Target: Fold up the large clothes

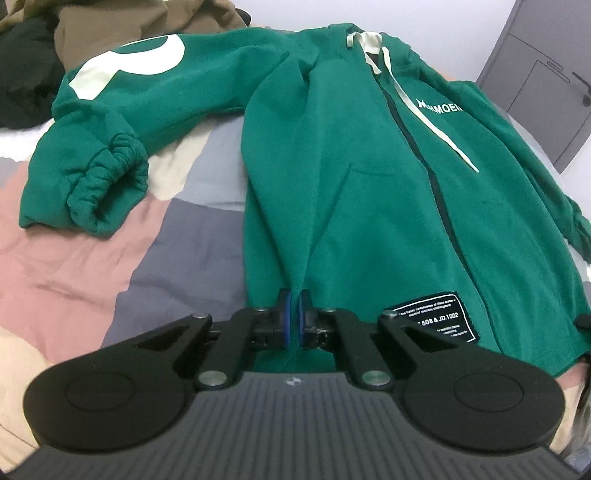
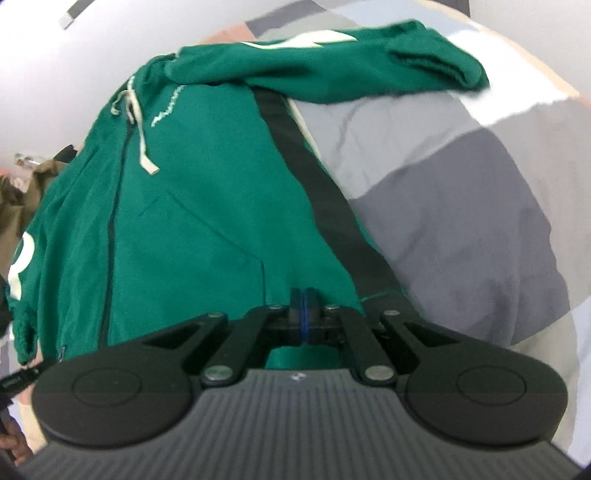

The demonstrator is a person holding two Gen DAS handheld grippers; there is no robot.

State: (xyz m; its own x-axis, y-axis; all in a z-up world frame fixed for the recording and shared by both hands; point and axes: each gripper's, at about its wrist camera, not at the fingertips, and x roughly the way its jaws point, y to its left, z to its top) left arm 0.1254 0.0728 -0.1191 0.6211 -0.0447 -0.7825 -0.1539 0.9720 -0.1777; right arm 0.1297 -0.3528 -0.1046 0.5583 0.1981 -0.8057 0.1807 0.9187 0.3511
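On the patchwork bedspread lies a green zip-front hoodie, front side up, with its hem edge nearest both cameras. Left gripper: blue pads nearly together, a narrow gap visible between them, positioned at the hem fabric; whether cloth is pinched between them cannot be determined. Right gripper: pads pressed fully together at the hem edge beside a black side stripe; cloth appears to sit at the pads, but a firm grip cannot be confirmed. One sleeve extends sideways across the bedspread, bearing a large cream graphic and ending in a gathered cuff. Cream drawstrings run down the chest beside white lettering. A black label sits near the hem. Brown and dark garments are piled beyond the sleeve. A grey door stands behind.
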